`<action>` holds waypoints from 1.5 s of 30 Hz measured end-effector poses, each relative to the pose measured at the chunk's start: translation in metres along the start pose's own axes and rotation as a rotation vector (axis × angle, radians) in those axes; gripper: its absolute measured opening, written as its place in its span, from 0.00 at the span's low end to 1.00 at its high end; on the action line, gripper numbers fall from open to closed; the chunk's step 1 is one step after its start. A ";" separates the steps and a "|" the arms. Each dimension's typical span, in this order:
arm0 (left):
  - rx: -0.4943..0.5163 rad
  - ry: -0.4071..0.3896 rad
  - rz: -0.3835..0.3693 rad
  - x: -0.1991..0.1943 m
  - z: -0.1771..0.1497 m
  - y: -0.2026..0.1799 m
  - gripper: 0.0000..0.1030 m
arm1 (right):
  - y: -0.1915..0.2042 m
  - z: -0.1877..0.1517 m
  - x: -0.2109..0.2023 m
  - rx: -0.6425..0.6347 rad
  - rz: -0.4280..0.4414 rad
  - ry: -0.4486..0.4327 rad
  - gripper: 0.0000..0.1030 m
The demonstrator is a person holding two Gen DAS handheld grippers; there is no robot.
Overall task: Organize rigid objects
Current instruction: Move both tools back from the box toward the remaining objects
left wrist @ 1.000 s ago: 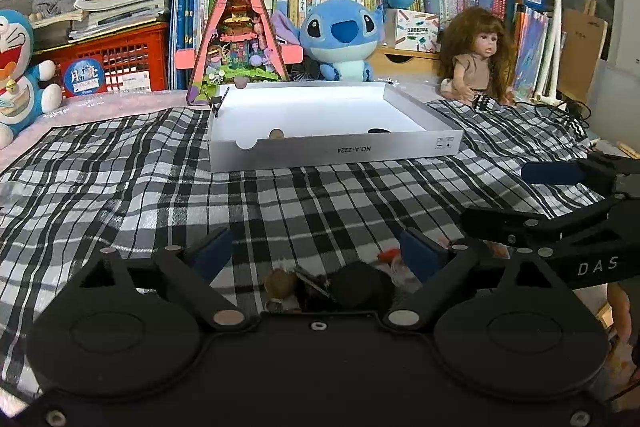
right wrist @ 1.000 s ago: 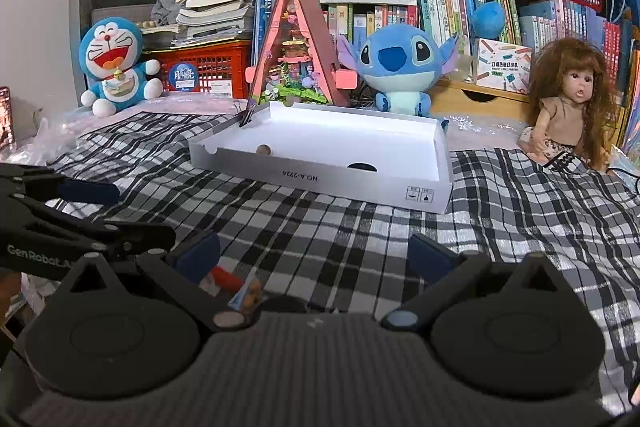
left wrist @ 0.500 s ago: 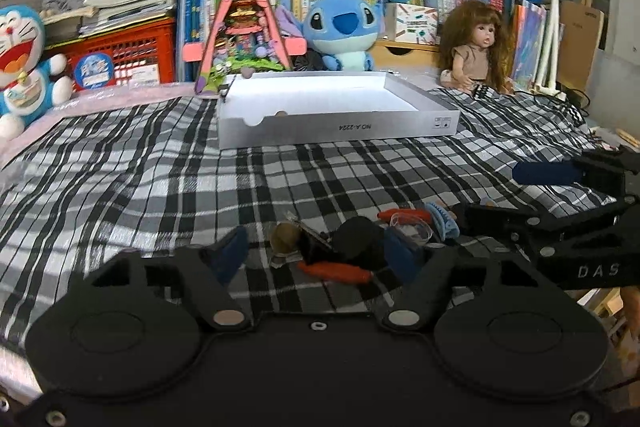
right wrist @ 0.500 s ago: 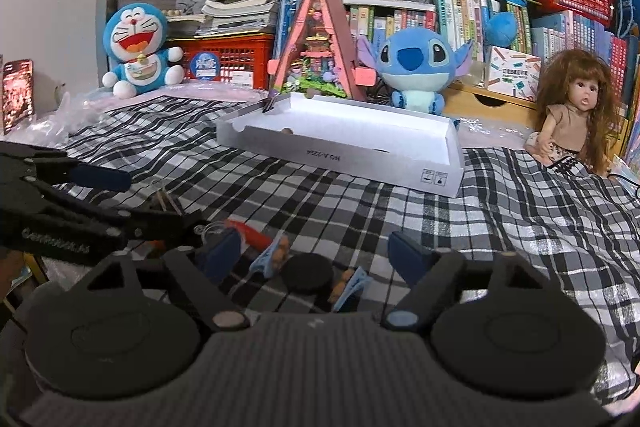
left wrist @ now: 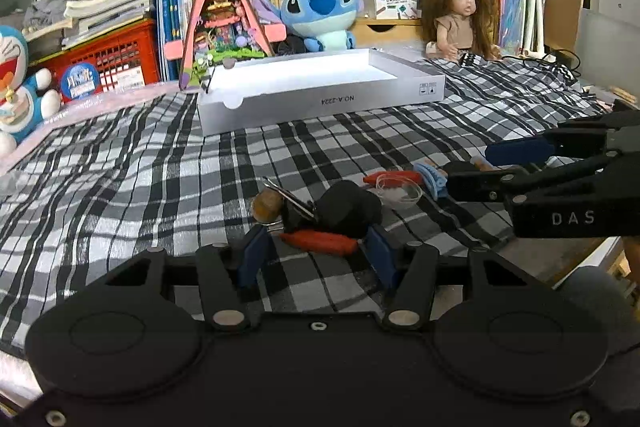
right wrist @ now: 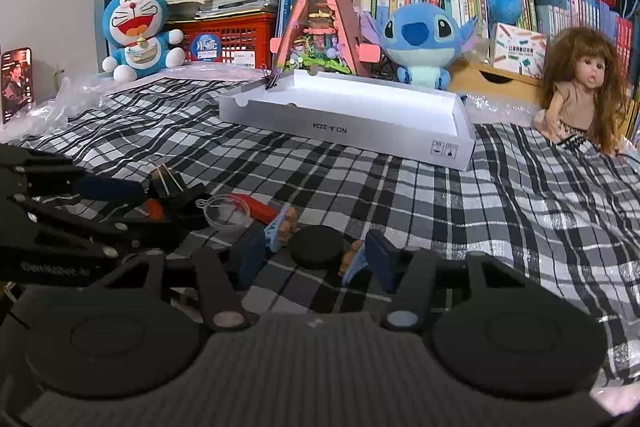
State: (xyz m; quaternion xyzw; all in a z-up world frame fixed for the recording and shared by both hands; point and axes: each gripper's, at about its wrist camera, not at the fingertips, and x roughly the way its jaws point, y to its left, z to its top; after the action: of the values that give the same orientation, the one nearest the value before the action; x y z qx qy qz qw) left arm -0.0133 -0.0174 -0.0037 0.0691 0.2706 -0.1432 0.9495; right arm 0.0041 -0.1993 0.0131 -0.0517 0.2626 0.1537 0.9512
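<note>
Barely begun: the small items sit heaped near the front edge of the checked bed (plaid cover), while the white tray (left wrist: 320, 99) lies toward the far edge. The left tongs (left wrist: 316, 255) are closing around an orange piece (left wrist: 320, 242); the right tongs (right wrist: 316, 259) close around a black disc (right wrist: 316, 253); neither is clamped.
</note>
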 end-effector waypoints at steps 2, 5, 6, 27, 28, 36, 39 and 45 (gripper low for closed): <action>0.001 -0.001 -0.009 0.001 0.001 0.000 0.46 | -0.002 0.000 0.002 0.010 -0.002 0.003 0.55; -0.008 0.003 -0.020 0.001 0.002 0.000 0.32 | -0.005 0.002 0.003 0.029 -0.008 0.000 0.50; -0.005 0.001 -0.018 0.000 0.002 -0.001 0.25 | -0.004 0.002 0.002 0.033 -0.014 -0.006 0.48; -0.024 0.012 0.058 -0.021 -0.011 0.023 0.25 | -0.004 -0.008 -0.001 0.044 -0.013 0.026 0.39; -0.033 0.013 0.069 -0.021 -0.011 0.026 0.25 | -0.006 -0.008 0.000 0.055 -0.016 0.028 0.41; -0.101 0.011 0.082 -0.022 -0.009 0.036 0.43 | -0.007 -0.006 0.006 0.071 -0.019 0.023 0.54; -0.085 -0.025 0.094 -0.022 -0.009 0.025 0.56 | -0.006 -0.005 0.008 0.068 -0.020 0.021 0.54; -0.080 -0.019 0.090 -0.008 -0.009 0.008 0.55 | -0.003 -0.003 0.012 0.052 -0.025 0.017 0.55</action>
State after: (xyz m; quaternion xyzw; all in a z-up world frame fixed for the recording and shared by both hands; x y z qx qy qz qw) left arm -0.0222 -0.0062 -0.0064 0.0418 0.2637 -0.0900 0.9595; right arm 0.0132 -0.1998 0.0041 -0.0317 0.2741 0.1347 0.9517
